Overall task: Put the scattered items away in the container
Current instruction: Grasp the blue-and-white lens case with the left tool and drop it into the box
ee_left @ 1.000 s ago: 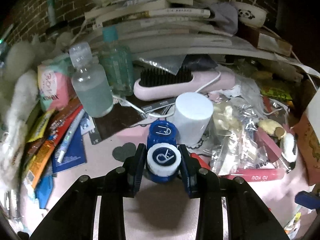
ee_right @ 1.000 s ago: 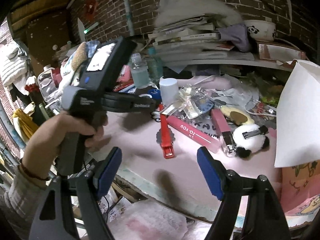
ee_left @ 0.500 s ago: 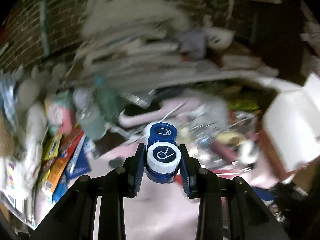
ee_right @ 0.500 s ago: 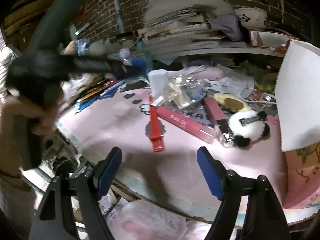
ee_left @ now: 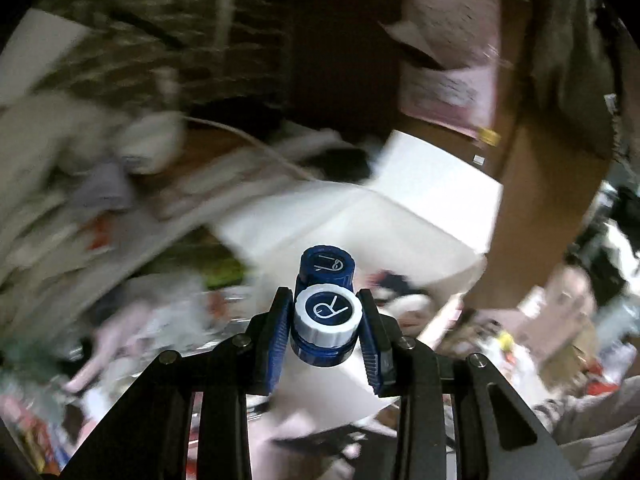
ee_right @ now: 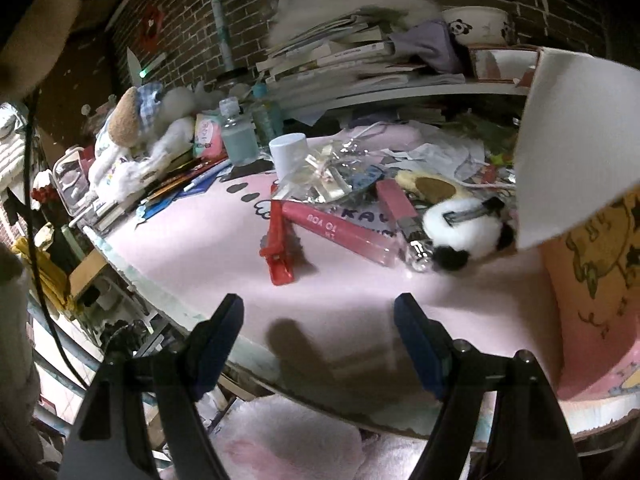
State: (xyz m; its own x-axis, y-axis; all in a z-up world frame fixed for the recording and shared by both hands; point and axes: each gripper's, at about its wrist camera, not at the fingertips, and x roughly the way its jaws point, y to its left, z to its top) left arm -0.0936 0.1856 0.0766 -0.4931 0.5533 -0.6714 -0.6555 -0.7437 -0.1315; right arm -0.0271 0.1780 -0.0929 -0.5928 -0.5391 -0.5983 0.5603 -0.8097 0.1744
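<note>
While our left gripper pinches the lens case by its white cap, blurred white flaps, perhaps the box, show at twelve o'clock. Our right gripper gapes empty over the mat; a red clip lies at eleven o'clock.

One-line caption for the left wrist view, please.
Left tool clamps a blue contact lens case, white R cap nearest the camera, above a motion-blurred white box.
</note>
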